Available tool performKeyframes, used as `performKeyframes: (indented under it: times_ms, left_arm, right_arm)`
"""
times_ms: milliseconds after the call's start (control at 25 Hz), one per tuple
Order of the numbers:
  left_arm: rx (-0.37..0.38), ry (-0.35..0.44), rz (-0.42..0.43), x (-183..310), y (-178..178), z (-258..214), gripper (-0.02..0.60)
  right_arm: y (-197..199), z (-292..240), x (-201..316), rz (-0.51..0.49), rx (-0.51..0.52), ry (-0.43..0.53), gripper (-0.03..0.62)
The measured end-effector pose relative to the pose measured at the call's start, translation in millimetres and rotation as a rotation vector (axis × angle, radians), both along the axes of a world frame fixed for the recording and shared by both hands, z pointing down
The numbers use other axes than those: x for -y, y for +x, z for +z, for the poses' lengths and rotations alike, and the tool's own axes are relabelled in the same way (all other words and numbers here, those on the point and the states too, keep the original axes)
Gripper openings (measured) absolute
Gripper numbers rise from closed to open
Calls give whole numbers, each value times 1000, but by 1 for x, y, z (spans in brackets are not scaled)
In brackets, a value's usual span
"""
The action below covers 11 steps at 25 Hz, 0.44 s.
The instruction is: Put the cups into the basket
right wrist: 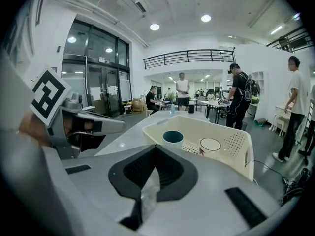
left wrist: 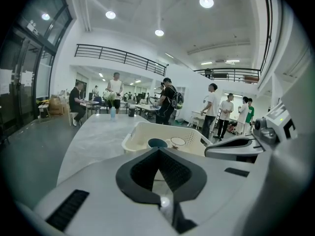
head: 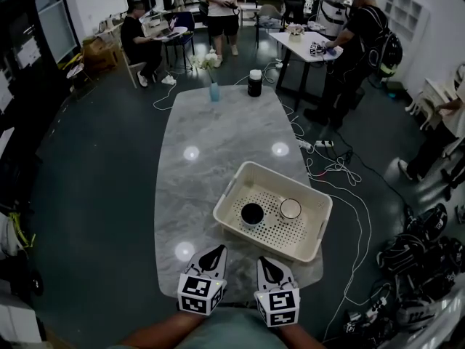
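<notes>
At bottom centre of the head view, the left gripper (head: 216,251) and, just right of it, the right gripper (head: 264,262) have their fingers together and empty. Right of centre on the grey marble table (head: 211,140), the cream perforated plastic basket (head: 234,187) holds the dark round cup (head: 252,214) and, to its right, the white round cup (head: 290,209).

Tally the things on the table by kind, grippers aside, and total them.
Cups: 2 (dark cup, white cup)
Basket: 1
Blue bottle: 1
Black container: 1
Total: 5
</notes>
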<state>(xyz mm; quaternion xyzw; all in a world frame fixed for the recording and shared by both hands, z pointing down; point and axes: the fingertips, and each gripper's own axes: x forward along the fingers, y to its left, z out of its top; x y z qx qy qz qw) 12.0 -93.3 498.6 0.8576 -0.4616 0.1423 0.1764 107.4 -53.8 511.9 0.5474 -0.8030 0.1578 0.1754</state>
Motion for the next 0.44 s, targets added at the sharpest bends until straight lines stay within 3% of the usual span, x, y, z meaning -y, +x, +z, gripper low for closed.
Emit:
performKeyframes:
  times_ms: [440]
  left_arm:
    - [-3,11,-9,-5,-4,-1,6]
  right_arm:
    - [-1,1,-4,0,-6,4,12]
